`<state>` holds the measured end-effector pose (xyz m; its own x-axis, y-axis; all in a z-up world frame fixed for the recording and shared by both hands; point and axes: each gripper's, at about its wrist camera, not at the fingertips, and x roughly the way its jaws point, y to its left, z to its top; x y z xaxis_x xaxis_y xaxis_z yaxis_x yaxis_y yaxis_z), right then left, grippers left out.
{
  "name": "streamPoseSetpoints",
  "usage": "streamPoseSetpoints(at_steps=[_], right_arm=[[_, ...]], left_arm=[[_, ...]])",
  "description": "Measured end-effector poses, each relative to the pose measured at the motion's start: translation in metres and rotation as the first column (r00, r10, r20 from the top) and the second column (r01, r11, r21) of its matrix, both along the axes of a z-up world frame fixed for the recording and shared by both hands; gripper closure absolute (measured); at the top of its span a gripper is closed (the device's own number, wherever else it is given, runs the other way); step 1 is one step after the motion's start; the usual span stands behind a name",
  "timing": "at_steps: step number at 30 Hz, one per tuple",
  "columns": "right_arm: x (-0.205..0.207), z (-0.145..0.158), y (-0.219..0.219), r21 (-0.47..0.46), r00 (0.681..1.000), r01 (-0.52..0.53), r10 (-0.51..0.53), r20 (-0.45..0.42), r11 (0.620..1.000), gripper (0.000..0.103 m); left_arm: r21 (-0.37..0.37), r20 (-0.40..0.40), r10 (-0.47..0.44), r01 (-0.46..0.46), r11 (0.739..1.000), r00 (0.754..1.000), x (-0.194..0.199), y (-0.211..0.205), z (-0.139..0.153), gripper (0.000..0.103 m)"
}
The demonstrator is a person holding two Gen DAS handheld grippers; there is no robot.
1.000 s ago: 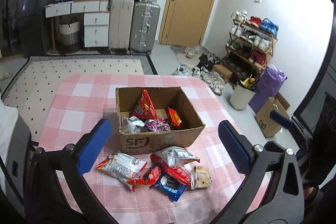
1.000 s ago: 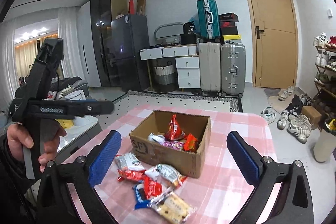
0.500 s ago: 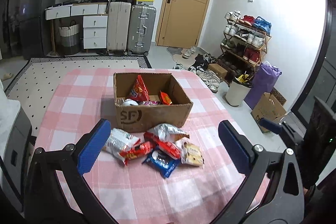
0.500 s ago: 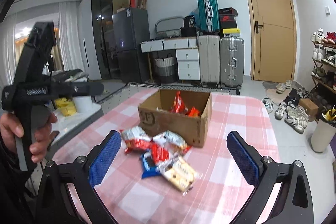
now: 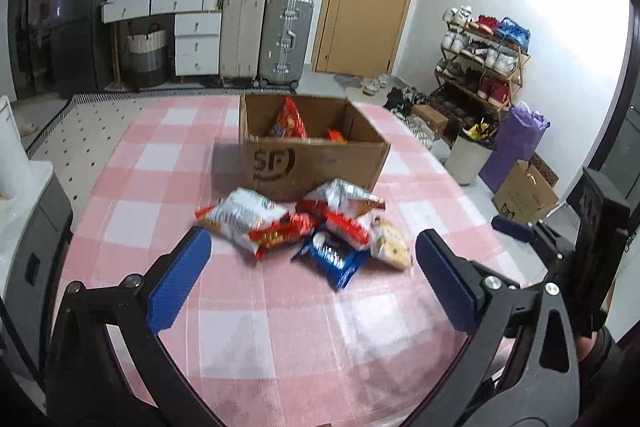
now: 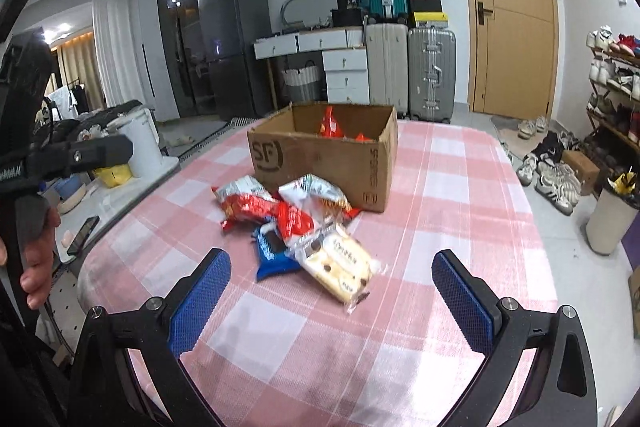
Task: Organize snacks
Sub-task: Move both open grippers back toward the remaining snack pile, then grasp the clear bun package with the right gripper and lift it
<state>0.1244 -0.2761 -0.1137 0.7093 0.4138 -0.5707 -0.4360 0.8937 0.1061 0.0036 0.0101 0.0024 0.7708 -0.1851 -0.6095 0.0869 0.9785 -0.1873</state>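
Observation:
An open cardboard box stands on the pink checked table with a few snack packs inside. Several loose packs lie in a pile in front of it: a white and red bag, a blue pack and a pale biscuit pack. My left gripper is open and empty, short of the pile. My right gripper is open and empty, just short of the biscuit pack.
The other hand-held gripper shows at the left edge of the right wrist view and at the right edge of the left wrist view. Suitcases, drawers, a door, a shoe rack and a bin stand around the table.
Both grippers have dropped lower and pulled back toward the table's near side; the box and pile now sit farther ahead. Both stay open. The snacks have not moved.

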Motion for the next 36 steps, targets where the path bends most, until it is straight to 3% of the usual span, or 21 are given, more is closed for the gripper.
streamPoseSetpoints(at_steps=[10, 14, 16, 21, 25, 29, 33, 36], right_arm=[[0.032, -0.043, 0.02, -0.108, 0.995, -0.059, 0.05, -0.082, 0.992, 0.001], [0.057, -0.063, 0.026, -0.106, 0.982, -0.108, 0.09, -0.165, 0.989, 0.001], [0.072, -0.071, 0.031, -0.103, 0.967, -0.143, 0.117, -0.226, 0.984, 0.001], [0.094, -0.075, 0.047, -0.19, 0.955, -0.212, 0.162, -0.249, 0.959, 0.002], [0.11, -0.079, 0.048, -0.178, 0.934, -0.264, 0.206, -0.291, 0.948, 0.003], [0.124, -0.083, 0.054, -0.183, 0.909, -0.325, 0.254, -0.331, 0.928, 0.023], [0.126, -0.088, 0.062, -0.207, 0.892, -0.375, 0.291, -0.346, 0.904, 0.025], [0.13, -0.086, 0.062, -0.183, 0.885, -0.386, 0.307, -0.35, 0.904, 0.035]], left_arm=[[-0.036, -0.115, -0.012, 0.008, 0.999, 0.993, 0.039, 0.007, -0.063, 0.001], [-0.066, -0.158, -0.017, 0.007, 0.998, 0.987, 0.056, 0.01, -0.086, 0.001], [-0.078, -0.177, -0.017, 0.003, 0.997, 0.984, 0.063, 0.013, -0.095, 0.001], [-0.123, -0.207, -0.017, -0.008, 0.992, 0.978, 0.08, 0.022, -0.109, 0.001], [-0.134, -0.221, -0.02, -0.01, 0.991, 0.975, 0.089, 0.025, -0.118, 0.001], [-0.143, -0.24, -0.021, -0.014, 0.99, 0.971, 0.098, 0.028, -0.127, 0.001], [-0.147, -0.252, -0.013, -0.025, 0.989, 0.968, 0.105, 0.031, -0.135, 0.001], [-0.153, -0.264, -0.006, -0.036, 0.988, 0.965, 0.111, 0.033, -0.141, 0.001]])
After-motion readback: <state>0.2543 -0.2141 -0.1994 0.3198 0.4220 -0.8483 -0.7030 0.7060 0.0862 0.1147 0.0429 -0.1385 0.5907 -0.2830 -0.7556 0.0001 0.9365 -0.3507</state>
